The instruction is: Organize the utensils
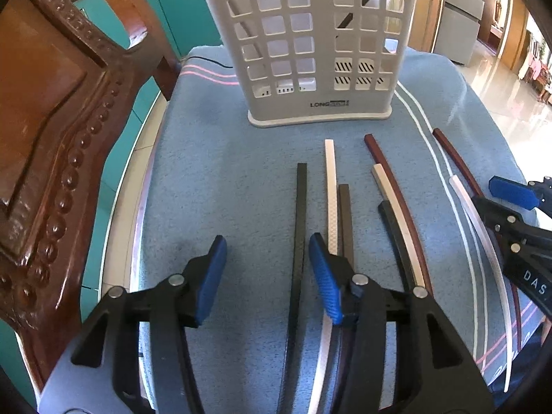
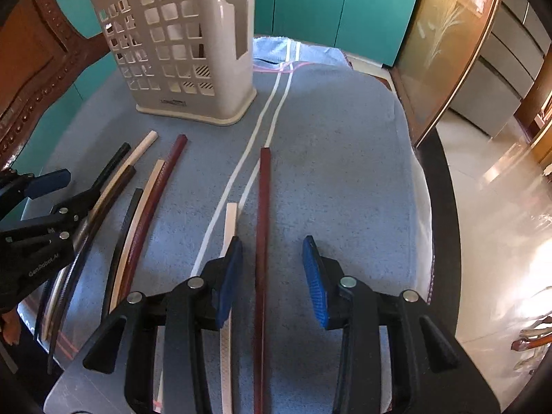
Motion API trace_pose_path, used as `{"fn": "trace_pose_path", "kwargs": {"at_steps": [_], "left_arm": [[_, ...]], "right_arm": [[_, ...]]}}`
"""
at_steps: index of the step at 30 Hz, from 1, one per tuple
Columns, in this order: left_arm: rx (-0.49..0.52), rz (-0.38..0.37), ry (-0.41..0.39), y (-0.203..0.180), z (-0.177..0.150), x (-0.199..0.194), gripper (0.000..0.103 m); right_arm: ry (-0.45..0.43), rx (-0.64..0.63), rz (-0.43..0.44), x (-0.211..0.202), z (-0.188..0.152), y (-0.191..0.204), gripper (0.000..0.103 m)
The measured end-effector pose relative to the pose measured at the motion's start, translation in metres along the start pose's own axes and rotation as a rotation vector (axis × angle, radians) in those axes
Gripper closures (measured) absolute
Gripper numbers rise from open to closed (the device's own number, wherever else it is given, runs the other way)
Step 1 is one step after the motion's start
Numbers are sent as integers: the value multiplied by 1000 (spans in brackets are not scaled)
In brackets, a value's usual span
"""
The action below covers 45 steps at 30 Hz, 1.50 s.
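On the towel-covered desk point(image 2: 345, 158), the right claw point(image 2: 272, 276) hangs with jaws apart astride the dark red chopstick point(image 2: 263, 227), whose long axis runs straight ahead toward the utensil holder point(image 2: 193, 62), while the left claw point(image 1: 267, 276), also apart, straddles the black chopstick point(image 1: 300, 227).

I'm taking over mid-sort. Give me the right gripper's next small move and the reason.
Probably lower the right gripper and close it on the dark red chopstick. That stick already lies between its open blue pads, flat on the blue towel, not yet pinched, and the slotted holder stands ahead.
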State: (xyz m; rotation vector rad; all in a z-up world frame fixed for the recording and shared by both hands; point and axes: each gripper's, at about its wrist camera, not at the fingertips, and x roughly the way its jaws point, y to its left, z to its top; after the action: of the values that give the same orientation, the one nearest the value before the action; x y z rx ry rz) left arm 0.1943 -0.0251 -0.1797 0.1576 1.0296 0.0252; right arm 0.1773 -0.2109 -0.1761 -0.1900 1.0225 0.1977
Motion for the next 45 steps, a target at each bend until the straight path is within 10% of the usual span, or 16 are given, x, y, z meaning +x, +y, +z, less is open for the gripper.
{"fn": "trace_pose_path", "kwargs": {"at_steps": [35, 38, 40, 45], "left_arm": [[-2, 26, -16, -3, -5, -4, 49], [-1, 26, -12, -3, -4, -4, 49], [-6, -5, -4, -1, -3, -4, 60], [-18, -78, 23, -2, 2, -3, 96]], "right_arm": [[-28, 12, -5, 8, 14, 3, 66], [-20, 5, 45, 8, 13, 4, 82], [-16, -1, 65, 7, 13, 6, 96], [-53, 12, 85, -1, 14, 6, 97]]}}
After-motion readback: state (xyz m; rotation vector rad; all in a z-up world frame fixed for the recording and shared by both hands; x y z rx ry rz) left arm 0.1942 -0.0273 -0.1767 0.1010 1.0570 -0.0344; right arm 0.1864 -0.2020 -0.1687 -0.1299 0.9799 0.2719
